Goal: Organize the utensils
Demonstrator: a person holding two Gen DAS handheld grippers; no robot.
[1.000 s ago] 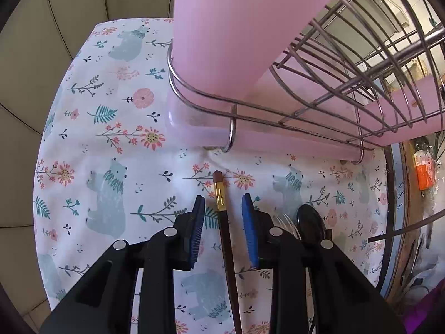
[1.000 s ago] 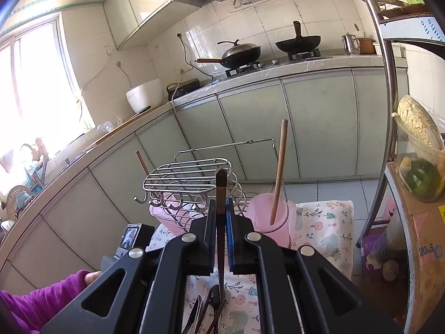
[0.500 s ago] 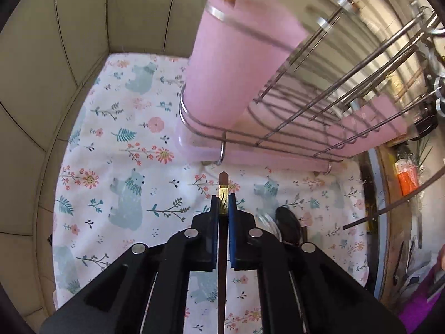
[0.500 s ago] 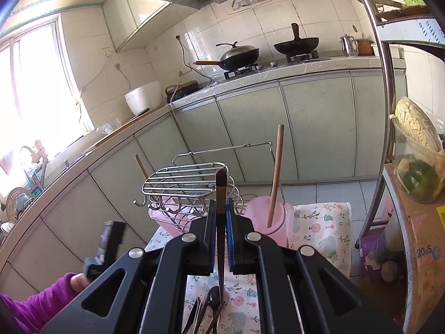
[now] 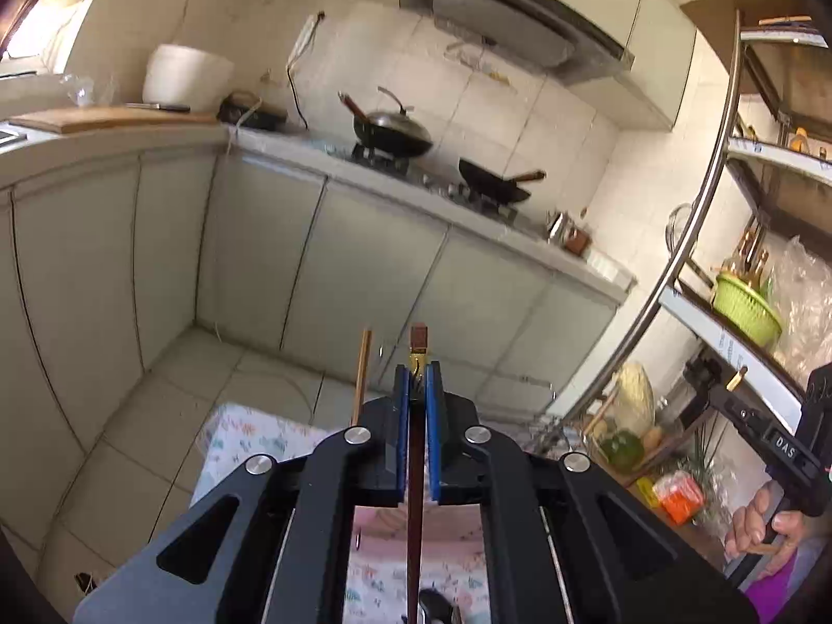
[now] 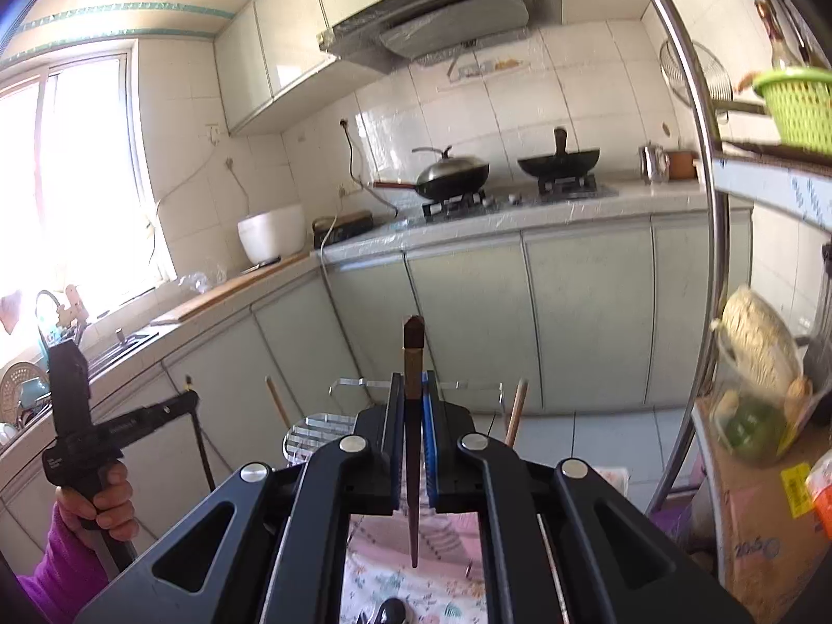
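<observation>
Dark chopstick [image 5: 414, 468] clamped upright in left gripper [image 5: 416, 379], second chopstick [image 6: 413, 416] pinched likewise in right gripper [image 6: 413, 390], floral cloth [image 6: 395, 587] below, green cabinets [image 6: 582, 312] behind.

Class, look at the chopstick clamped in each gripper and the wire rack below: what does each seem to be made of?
Left chopstick: dark reddish-brown, smooth, probably lacquered wood; a gold band near its square end looks metallic. Right chopstick: the same look, tapering to a point. Wire rack: thin, shiny silver rods, likely steel or chrome-plated.

White-tiled kitchen wall [image 6: 520, 99] — pale green cabinets [image 6: 582, 307], bright window [image 6: 78, 182], tiled floor [image 5: 156, 416]
</observation>
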